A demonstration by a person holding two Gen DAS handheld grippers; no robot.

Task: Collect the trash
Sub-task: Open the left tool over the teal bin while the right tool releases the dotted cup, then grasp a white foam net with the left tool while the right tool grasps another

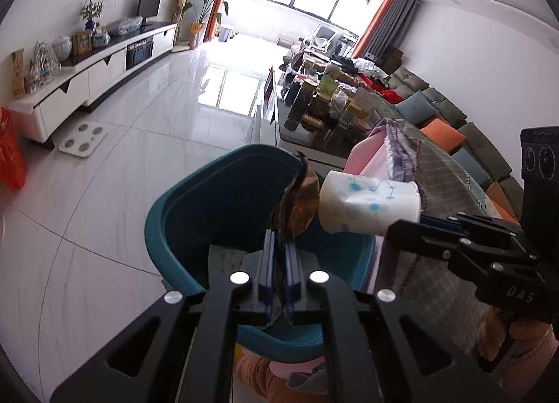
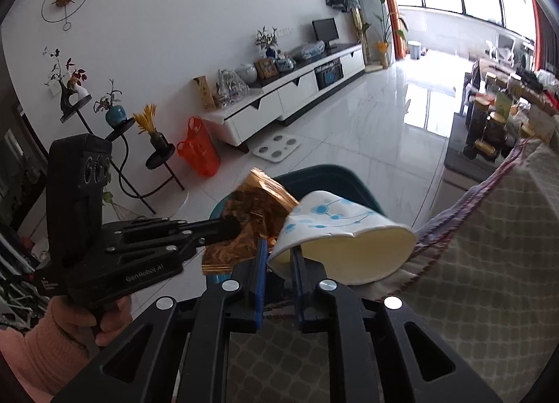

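Observation:
My left gripper is shut on a crumpled copper-brown foil wrapper and holds it over the open teal bin. My right gripper is shut on the squashed rim of a white paper cup with blue dots, right beside the wrapper. In the left wrist view the cup touches the wrapper above the bin's right side, with the right gripper behind it. In the right wrist view the bin's rim shows beyond the cup, and the left gripper comes in from the left.
A cloth-covered table edge lies to the right of the bin. A glass coffee table crowded with jars and a sofa stand beyond. A white TV cabinet, a bathroom scale and an orange bag lie across the tiled floor.

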